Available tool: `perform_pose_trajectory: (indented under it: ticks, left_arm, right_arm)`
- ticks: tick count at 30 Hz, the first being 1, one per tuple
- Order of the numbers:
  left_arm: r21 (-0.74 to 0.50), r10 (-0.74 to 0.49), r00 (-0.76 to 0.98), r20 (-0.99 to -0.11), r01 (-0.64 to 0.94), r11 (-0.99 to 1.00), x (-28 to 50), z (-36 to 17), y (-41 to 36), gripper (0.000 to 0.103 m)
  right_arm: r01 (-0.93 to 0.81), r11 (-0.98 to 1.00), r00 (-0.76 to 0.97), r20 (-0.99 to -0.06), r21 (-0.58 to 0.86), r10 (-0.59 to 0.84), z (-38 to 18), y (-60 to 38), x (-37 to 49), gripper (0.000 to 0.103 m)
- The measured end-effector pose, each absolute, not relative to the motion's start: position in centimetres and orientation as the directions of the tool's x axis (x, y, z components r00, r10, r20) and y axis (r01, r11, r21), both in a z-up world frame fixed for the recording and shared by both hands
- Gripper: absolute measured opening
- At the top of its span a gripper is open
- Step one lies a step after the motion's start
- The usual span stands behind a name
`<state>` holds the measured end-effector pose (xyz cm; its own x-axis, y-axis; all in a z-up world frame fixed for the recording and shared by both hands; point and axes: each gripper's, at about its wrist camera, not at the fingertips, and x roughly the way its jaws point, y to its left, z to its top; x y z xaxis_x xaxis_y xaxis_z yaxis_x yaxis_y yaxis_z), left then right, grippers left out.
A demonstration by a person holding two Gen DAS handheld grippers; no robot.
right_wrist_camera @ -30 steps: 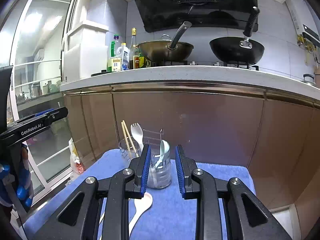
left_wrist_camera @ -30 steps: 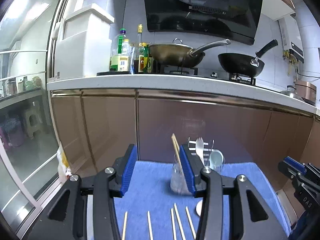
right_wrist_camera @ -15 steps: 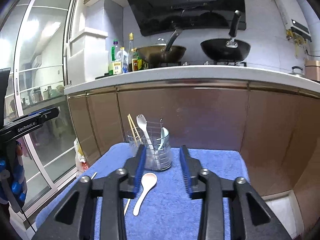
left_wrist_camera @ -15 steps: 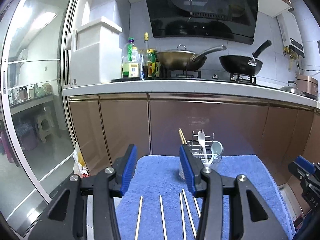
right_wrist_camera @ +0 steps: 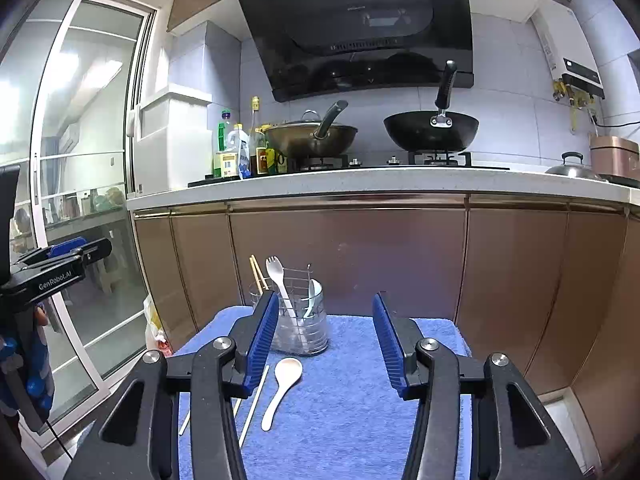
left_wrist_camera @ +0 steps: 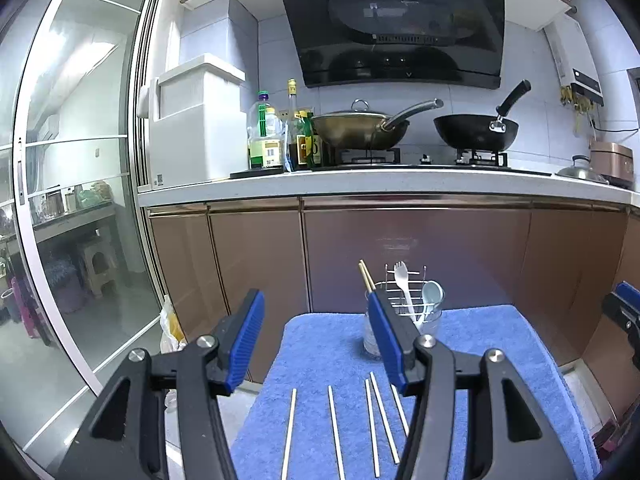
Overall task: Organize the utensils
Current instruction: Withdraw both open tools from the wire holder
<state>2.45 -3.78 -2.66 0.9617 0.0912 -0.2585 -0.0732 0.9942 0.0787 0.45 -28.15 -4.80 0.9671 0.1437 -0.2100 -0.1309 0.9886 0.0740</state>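
Note:
A clear utensil holder (right_wrist_camera: pixel 300 330) with a wire rack stands at the far end of a blue towel (right_wrist_camera: pixel 352 400). It holds a white spork (right_wrist_camera: pixel 278 280), a pale blue spoon (right_wrist_camera: pixel 314 294) and a pair of chopsticks (right_wrist_camera: pixel 258 272). The holder also shows in the left wrist view (left_wrist_camera: pixel 428 318). A white spoon (right_wrist_camera: pixel 282 384) lies on the towel in front of it. Several loose chopsticks (left_wrist_camera: pixel 334 428) lie side by side on the towel. My left gripper (left_wrist_camera: pixel 316 340) is open and empty above them. My right gripper (right_wrist_camera: pixel 324 344) is open and empty above the white spoon.
Brown cabinet fronts (left_wrist_camera: pixel 420 252) stand close behind the towel, under a white counter (left_wrist_camera: pixel 380 182) with woks and bottles. A glass sliding door (left_wrist_camera: pixel 80 220) is on the left. The towel's left edge (left_wrist_camera: pixel 264 392) drops to the floor.
Both grippers have pulled back and up from the holder. The right gripper's jaws have opened wider. More of the towel, the loose chopsticks and the white spoon came into view.

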Motion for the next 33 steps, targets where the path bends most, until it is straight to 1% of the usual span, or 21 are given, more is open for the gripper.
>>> perform_pose_trajectory:
  ticks: [9, 17, 21, 25, 28, 33]
  left_arm:
    - [0.124, 0.115, 0.954, -0.275, -0.084, 0.989, 3.3, -2.6, -6.1, 0.052]
    - [0.146, 0.139, 0.953, -0.269, -0.102, 0.984, 3.8, -3.0, -8.4, 0.052]
    - [0.171, 0.188, 0.946, -0.264, -0.146, 0.974, 2.9, -3.3, -7.6, 0.052]
    - [0.183, 0.243, 0.927, -0.287, -0.196, 0.963, 1.6, -4.1, -5.5, 0.052]
    - [0.197, 0.273, 0.914, -0.3, -0.221, 0.955, 1.1, -4.4, -4.5, 0.052]
    - [0.173, 0.278, 0.916, -0.289, -0.236, 0.956, 0.8, -3.7, -3.9, 0.052]
  right_arm:
    - [-0.146, 0.985, 0.963, -0.213, 0.092, 0.163, -5.3, -29.8, 0.9, 0.05]
    - [-0.159, 0.983, 0.952, -0.25, 0.093, 0.177, -6.9, -32.2, 1.9, 0.051]
    - [-0.16, 0.981, 0.943, -0.278, 0.11, 0.184, -8.3, -33.8, 2.5, 0.051]
    - [-0.163, 0.982, 0.933, -0.31, 0.091, 0.184, -9.6, -34.5, 2.6, 0.051]
    - [-0.158, 0.983, 0.931, -0.317, 0.089, 0.179, -10.3, -34.9, 2.4, 0.051]
    - [-0.158, 0.983, 0.927, -0.329, 0.098, 0.182, -10.8, -35.2, 2.2, 0.051]
